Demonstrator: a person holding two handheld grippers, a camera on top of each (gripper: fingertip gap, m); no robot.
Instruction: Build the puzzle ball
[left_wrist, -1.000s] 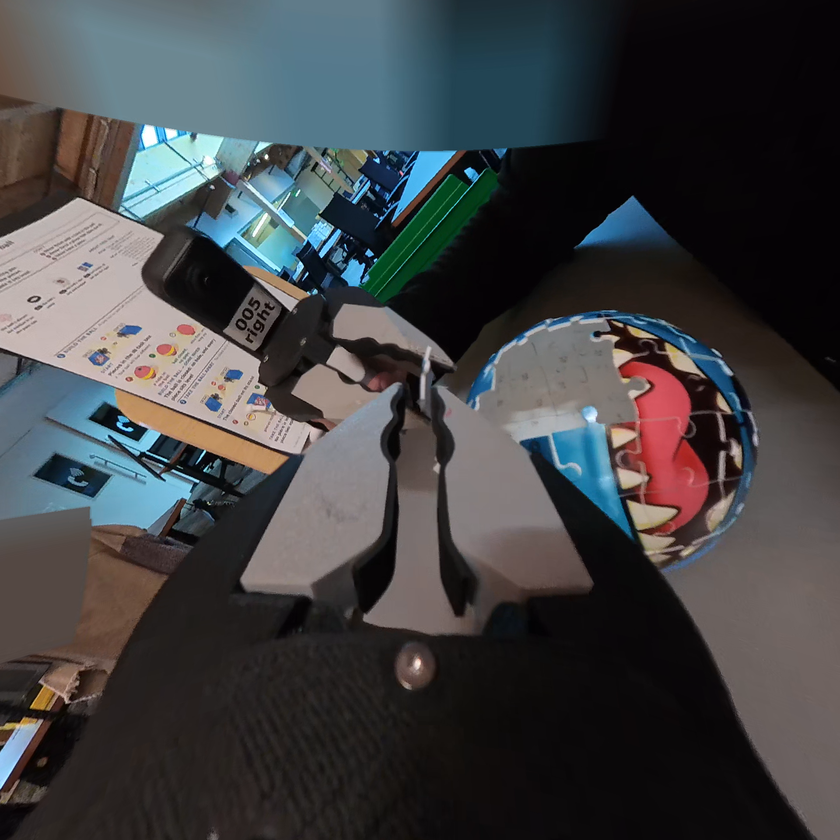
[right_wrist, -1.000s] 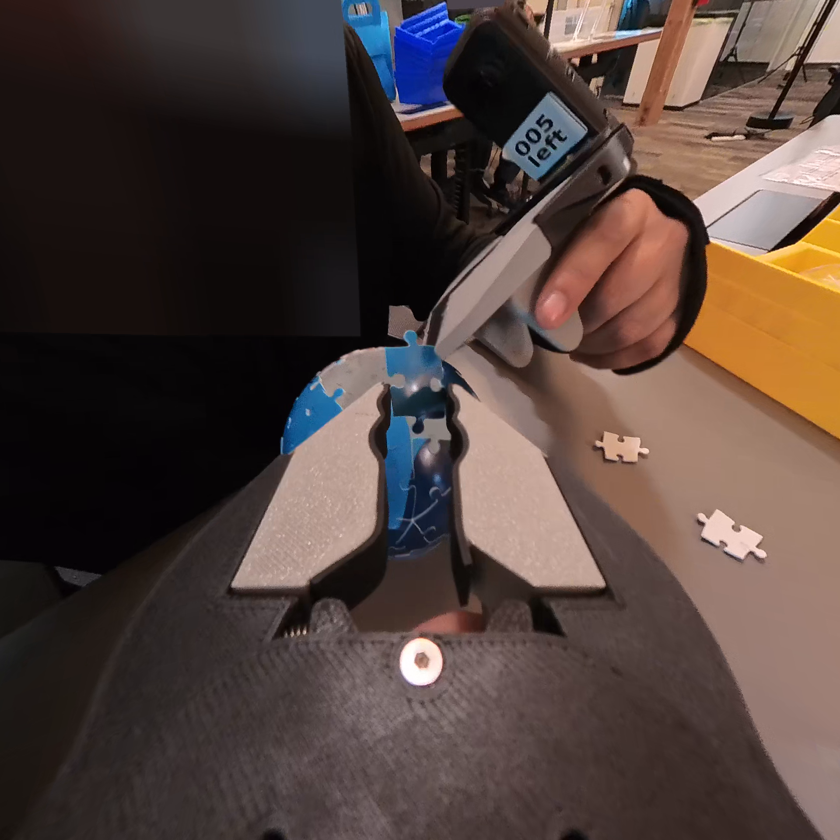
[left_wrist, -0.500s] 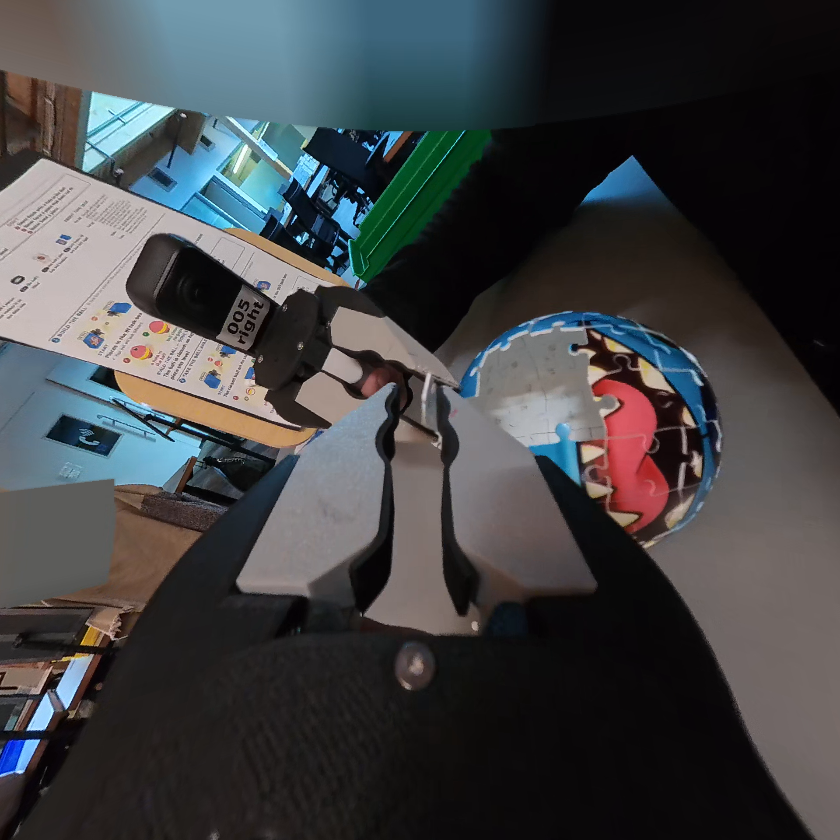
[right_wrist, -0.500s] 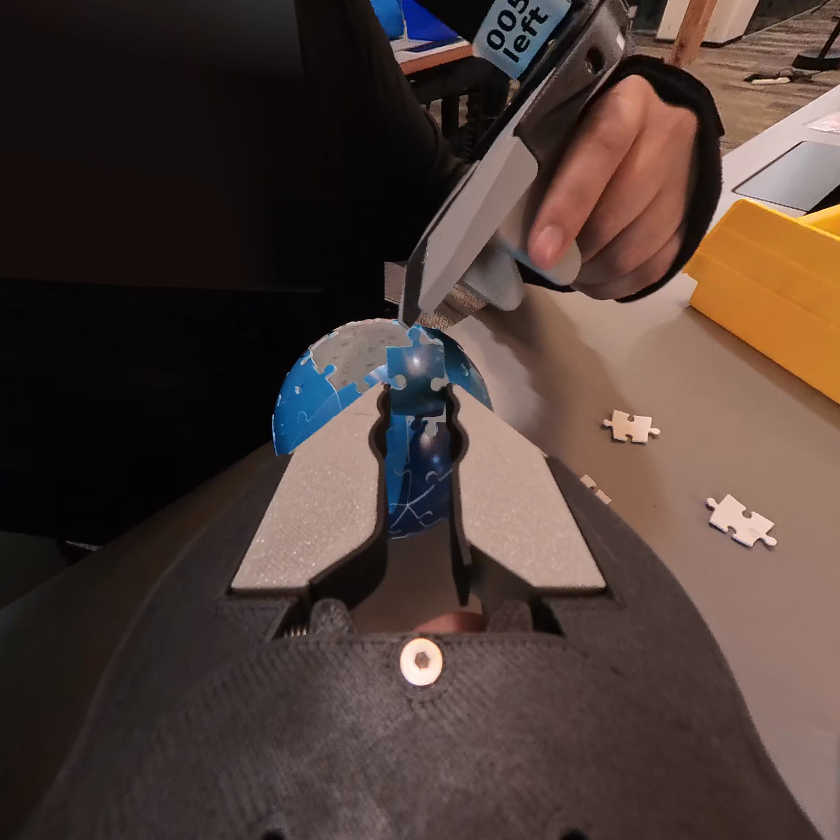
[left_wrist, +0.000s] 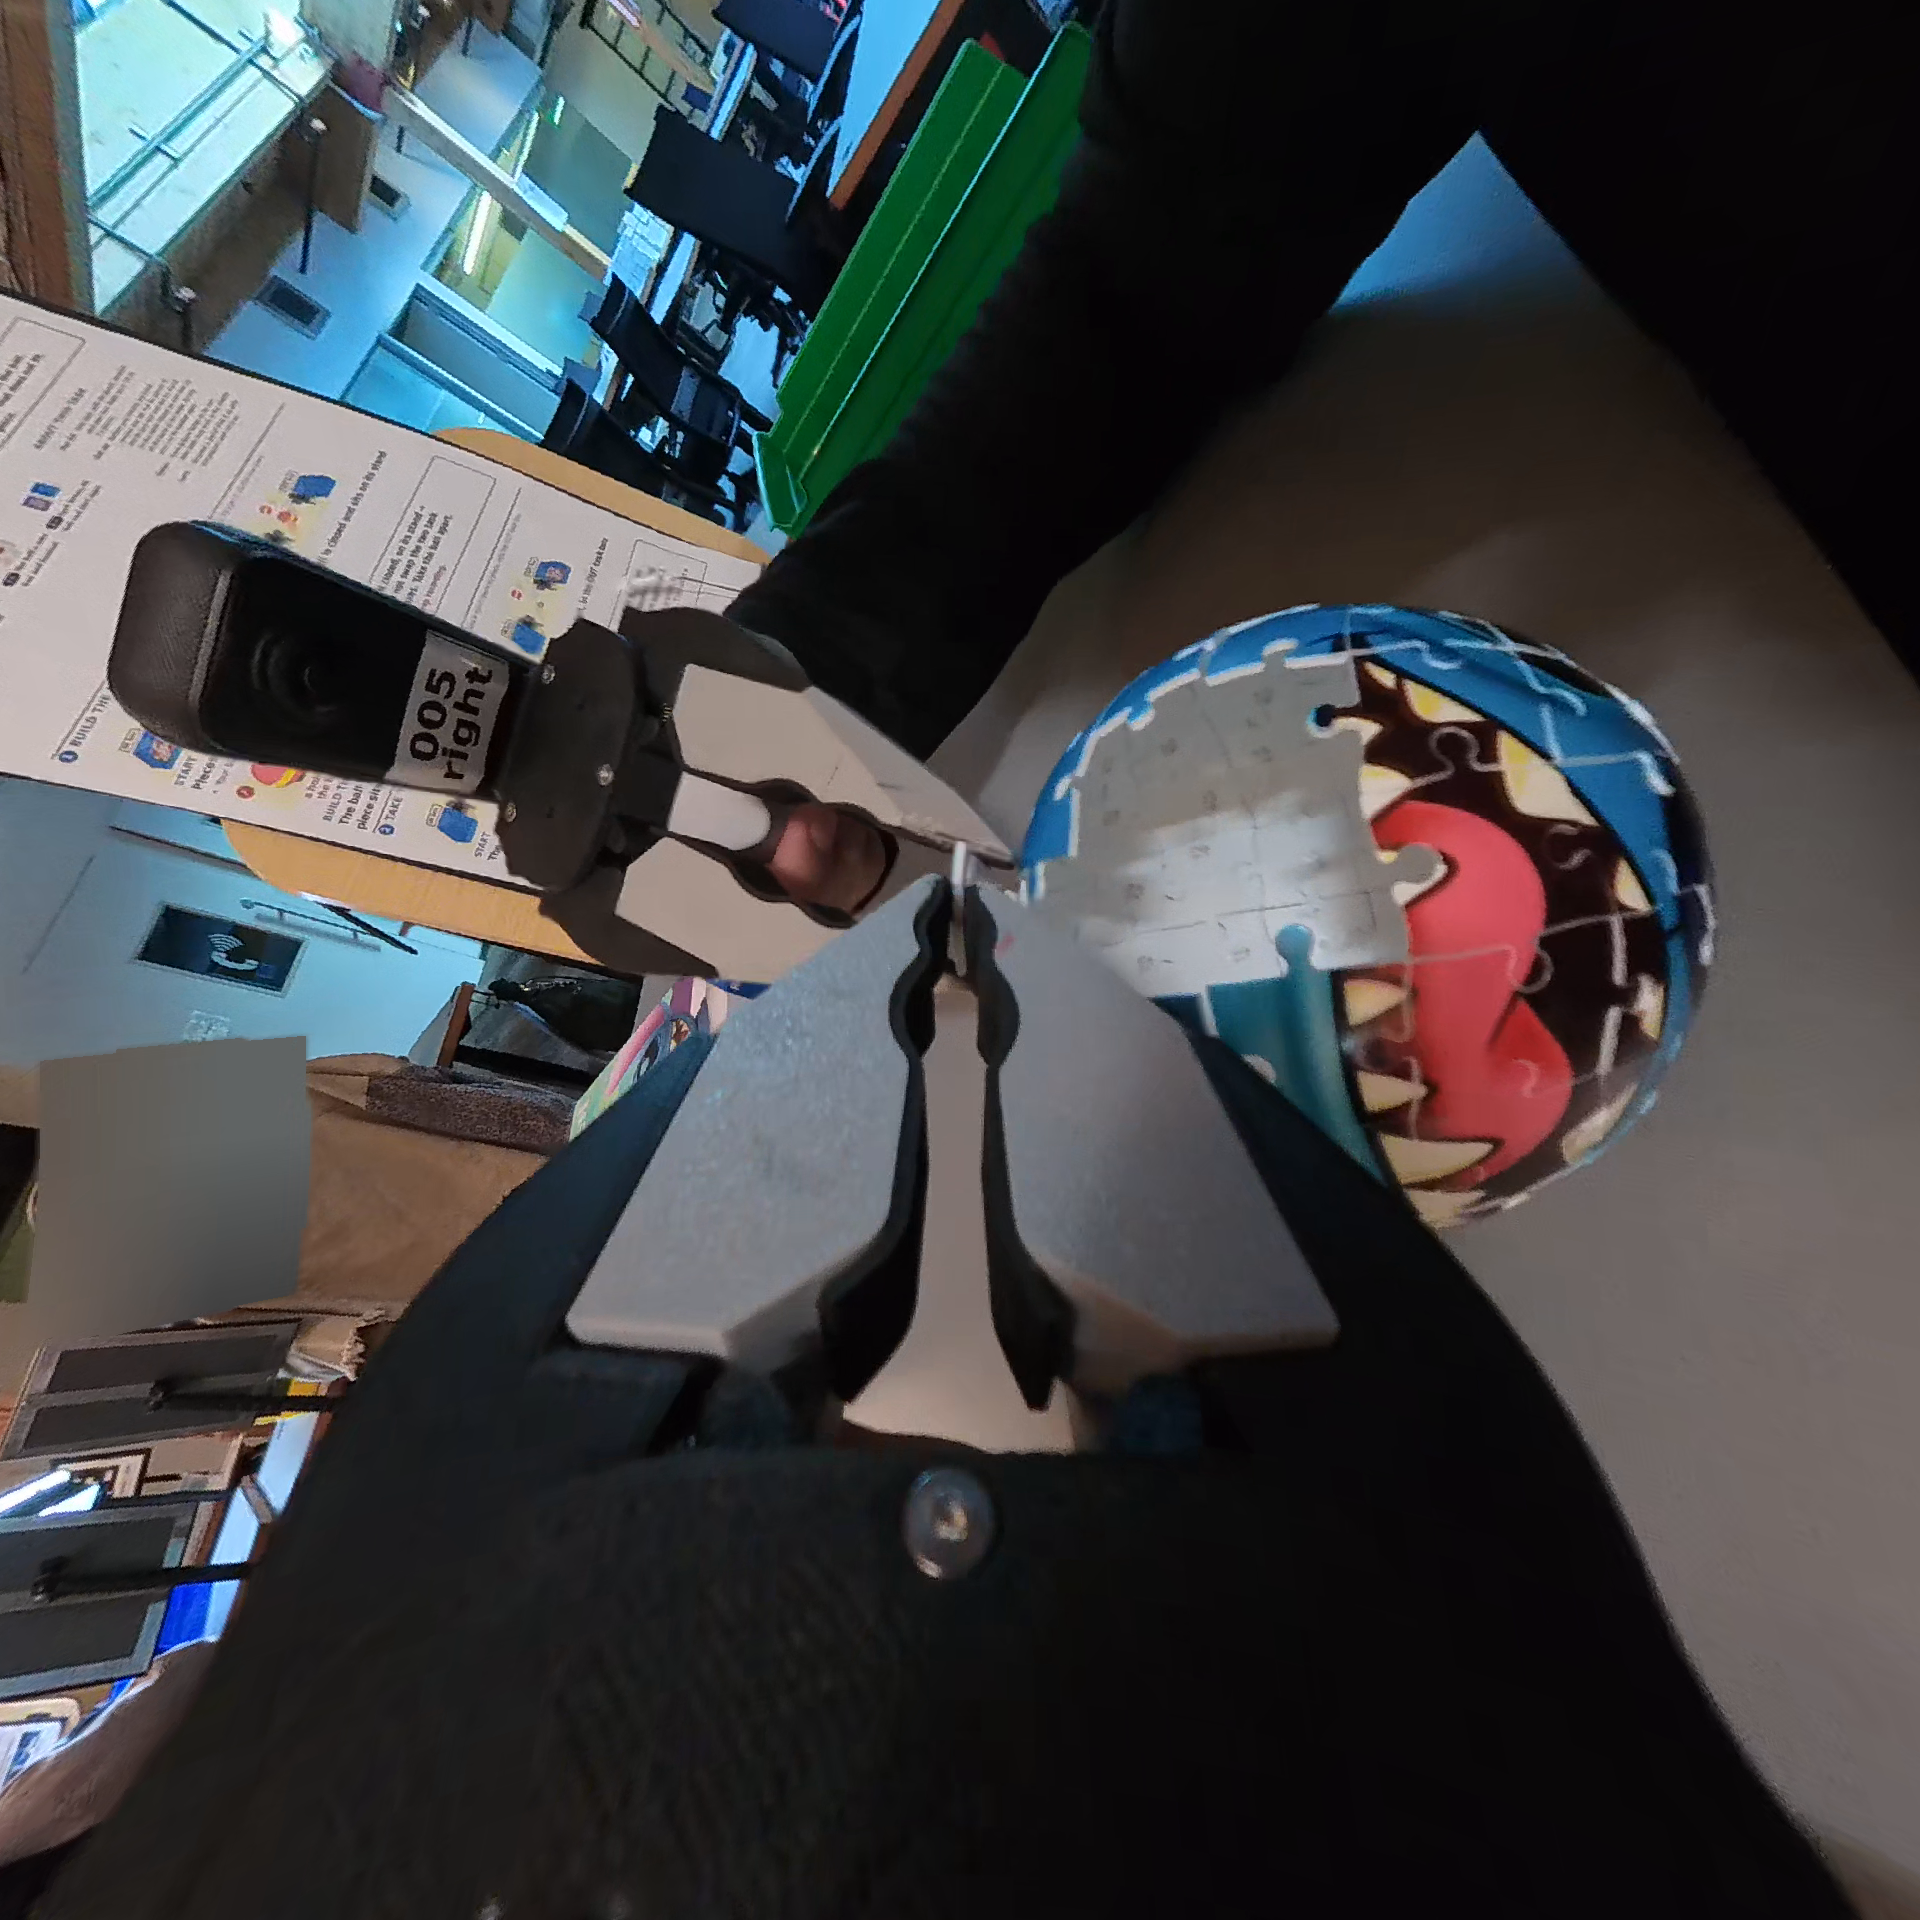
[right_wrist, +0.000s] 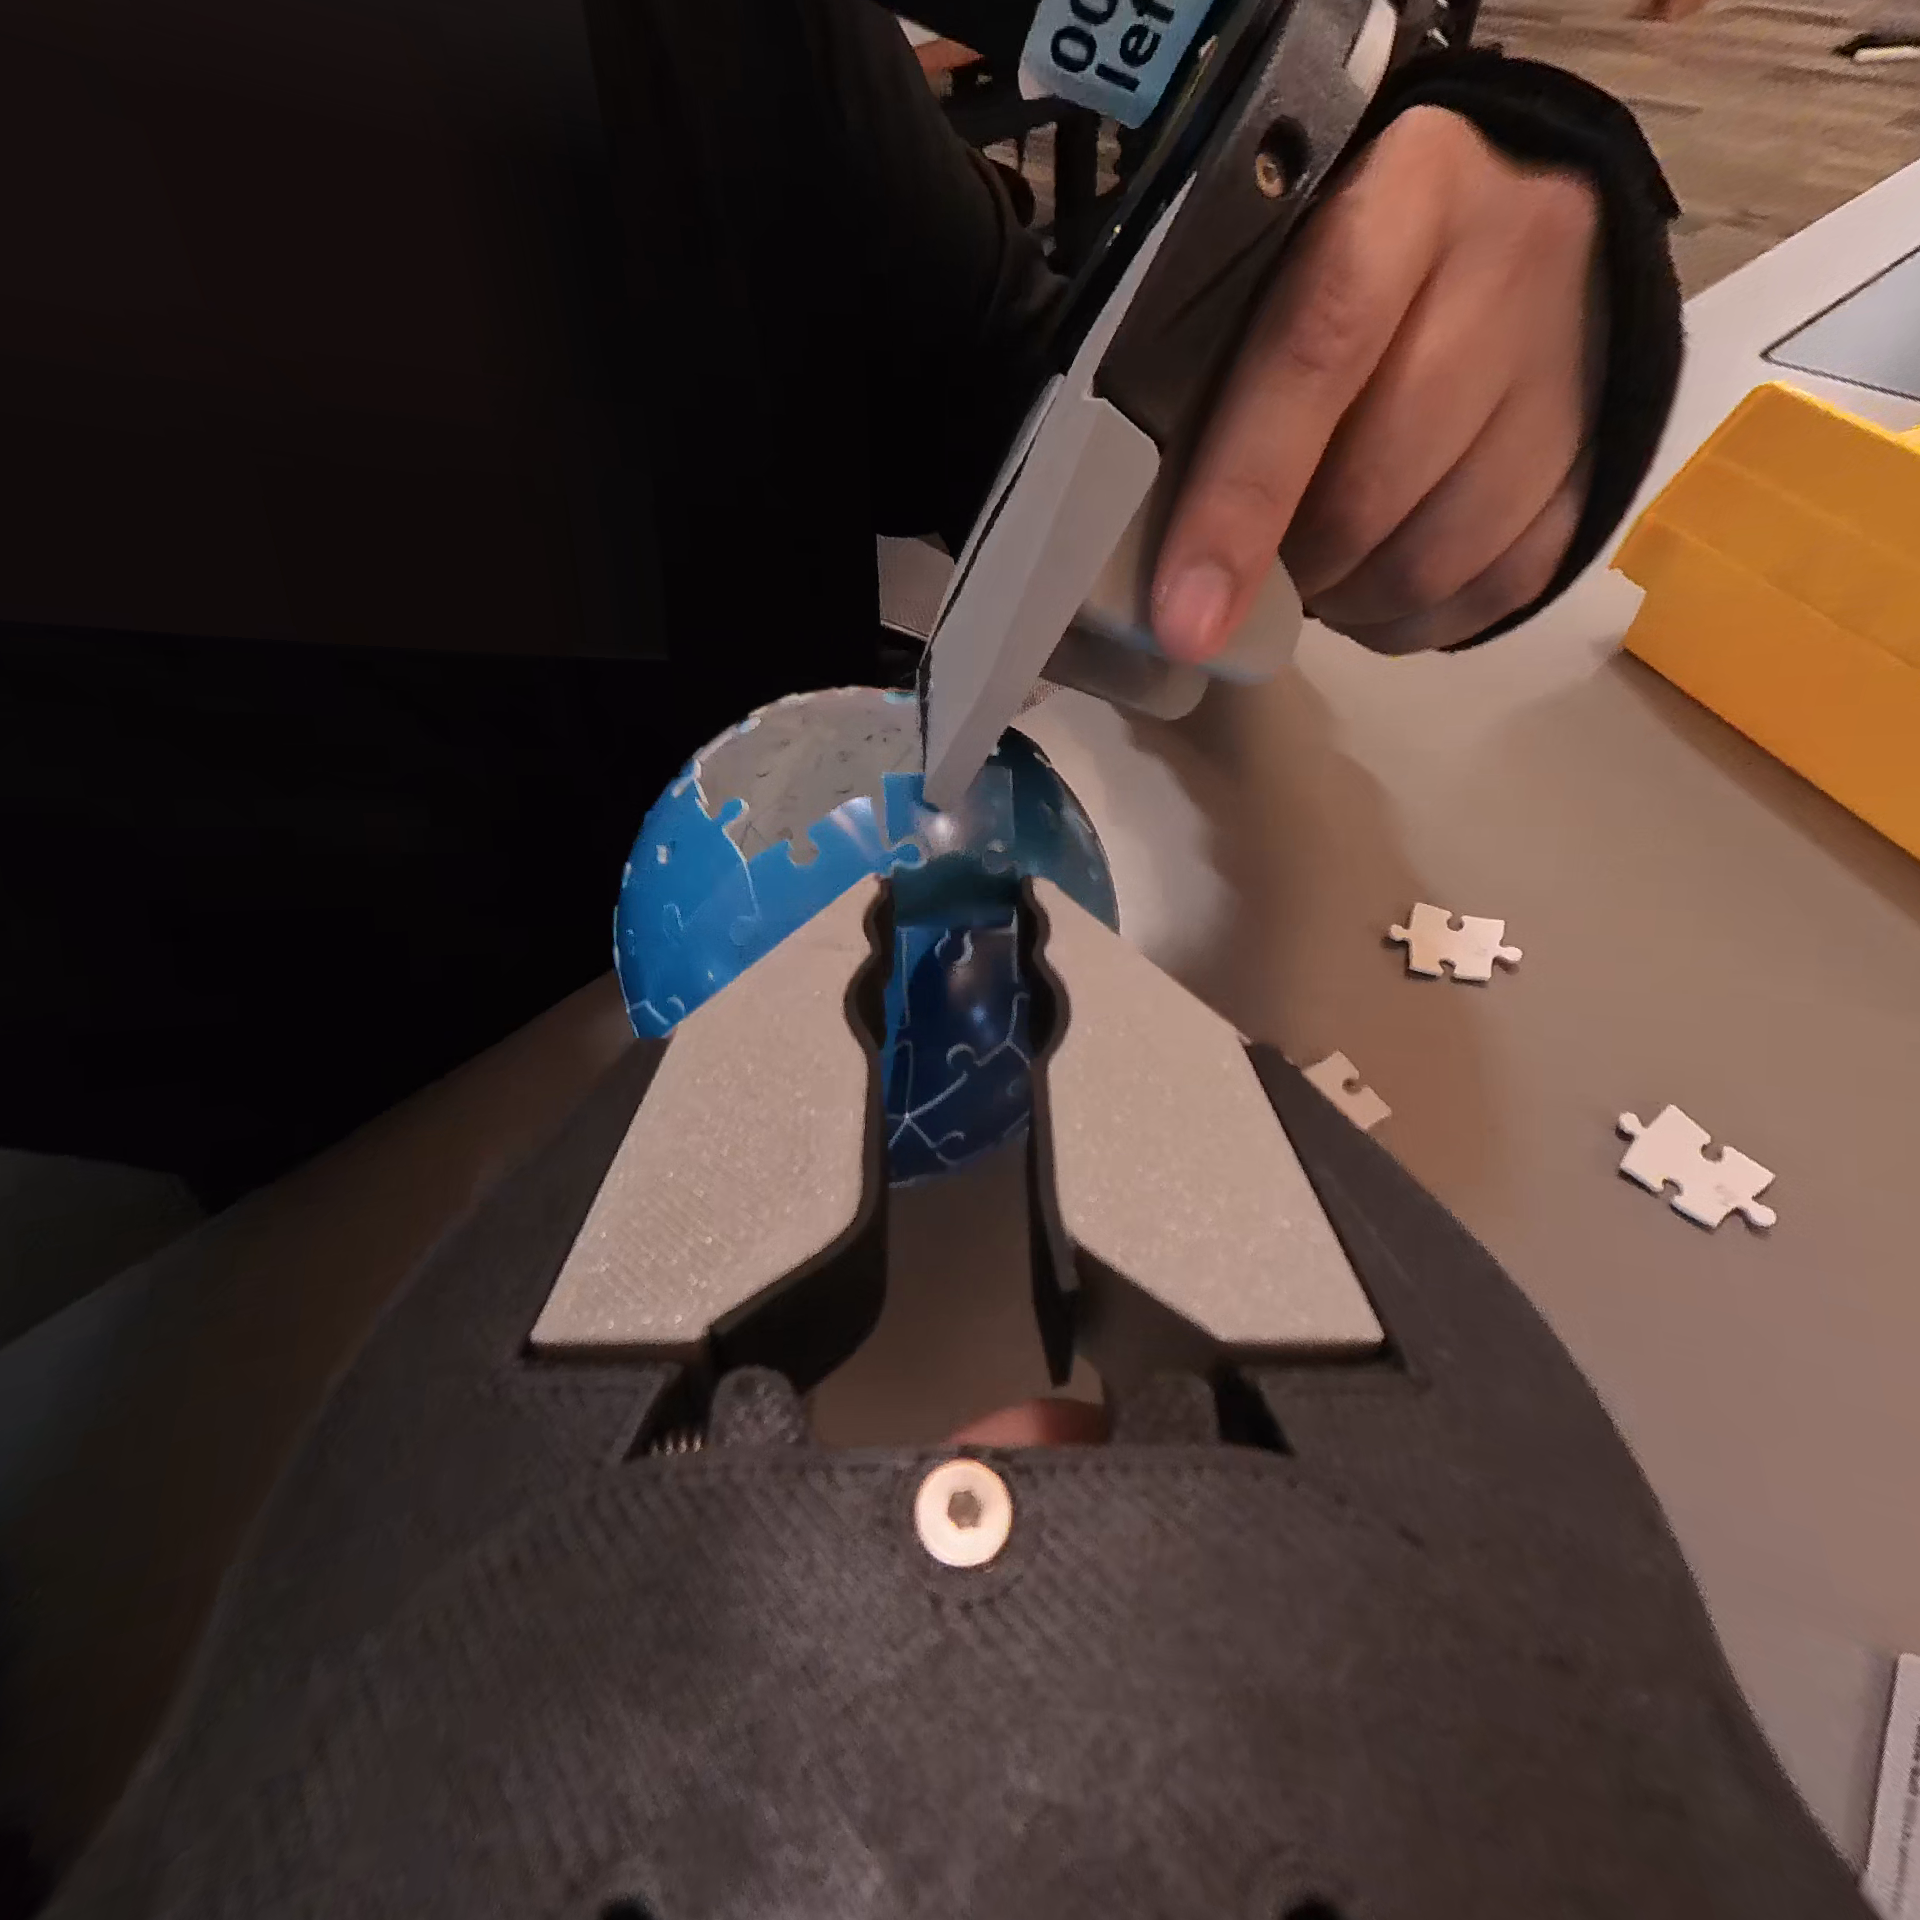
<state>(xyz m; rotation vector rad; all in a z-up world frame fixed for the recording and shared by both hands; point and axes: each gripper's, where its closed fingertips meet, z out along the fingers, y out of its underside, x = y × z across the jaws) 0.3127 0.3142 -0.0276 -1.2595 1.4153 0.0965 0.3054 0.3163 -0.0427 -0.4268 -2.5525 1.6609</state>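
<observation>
The puzzle ball (left_wrist: 1507, 914) is a part-built blue sphere with a toothed red mouth and an open gap that shows grey piece backs. It rests on the grey table (left_wrist: 1714, 1455). My right gripper (right_wrist: 956, 904) is shut on the ball's rim (right_wrist: 717, 894) at the gap; it also shows in the left wrist view (left_wrist: 987, 852). My left gripper (left_wrist: 958, 914) is shut on a thin puzzle piece (left_wrist: 962, 883), seen edge-on. In the right wrist view the left gripper (right_wrist: 951, 774) holds that piece against the top rim of the ball.
Three loose white pieces (right_wrist: 1455, 940) (right_wrist: 1694, 1179) (right_wrist: 1345, 1086) lie on the table to the right. A yellow bin (right_wrist: 1787, 623) stands at the far right. A printed instruction sheet (left_wrist: 260, 499) hangs behind. A person's dark-sleeved body is close behind the ball. Both grippers' tips are close together, under 4 cm apart.
The left gripper has come down with its piece from above the ball to the rim of the gap. The right gripper has kept its hold on the ball.
</observation>
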